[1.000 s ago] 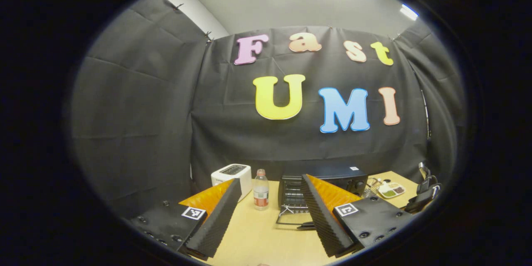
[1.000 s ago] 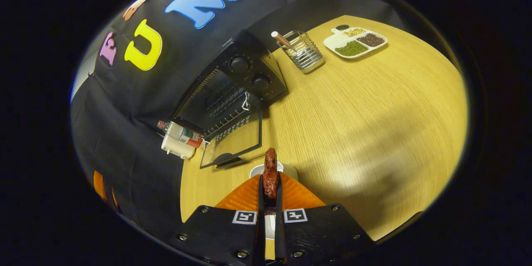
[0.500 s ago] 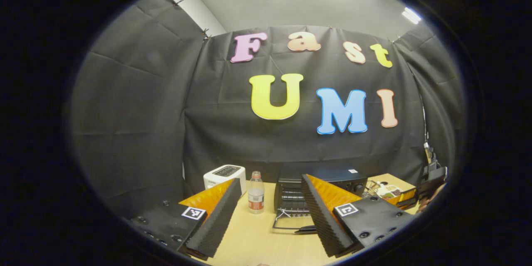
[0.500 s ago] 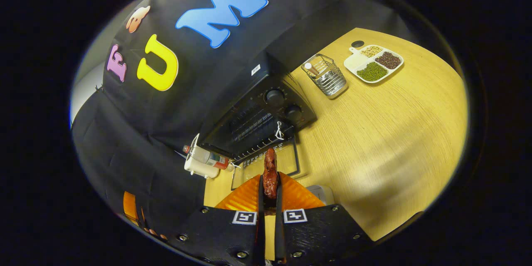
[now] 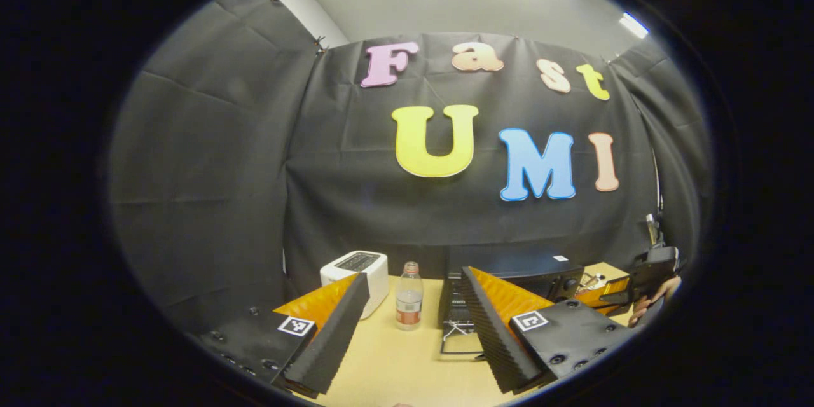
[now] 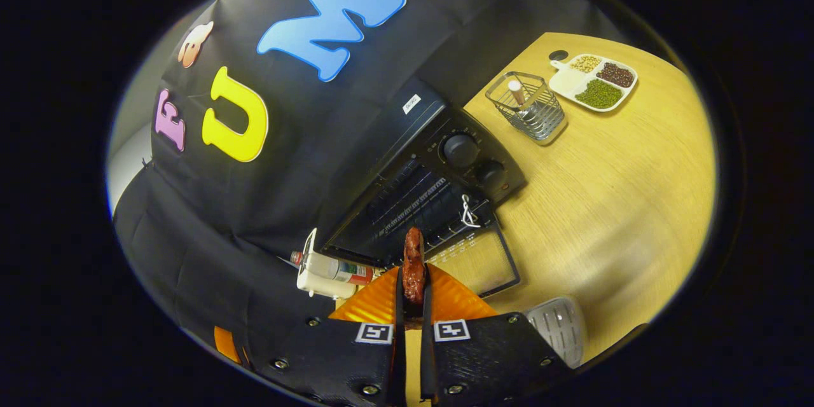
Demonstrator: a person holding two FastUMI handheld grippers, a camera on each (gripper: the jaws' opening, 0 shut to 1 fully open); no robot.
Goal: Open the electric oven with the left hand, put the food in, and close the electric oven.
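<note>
The black electric oven (image 6: 439,172) stands at the back of the wooden table with its glass door (image 6: 480,261) folded down flat and its wire rack showing. My right gripper (image 6: 413,273) is shut on a brown piece of food (image 6: 413,261), held just in front of the oven's opening. In the left gripper view the oven (image 5: 509,270) sits behind my left gripper (image 5: 413,324), which is open and empty, some way back from the oven. The right gripper (image 5: 642,276) and the hand holding it show at the far right of that view.
A white toaster (image 5: 356,270) and a plastic bottle (image 5: 409,296) stand left of the oven. Right of it are a wire utensil holder (image 6: 528,105) and a divided tray of beans (image 6: 594,82). A white slotted dish (image 6: 559,324) lies on the table near the right gripper.
The right gripper has carried the food from over the white dish toward the open oven. The left gripper has stayed open and shifted slightly to the left.
</note>
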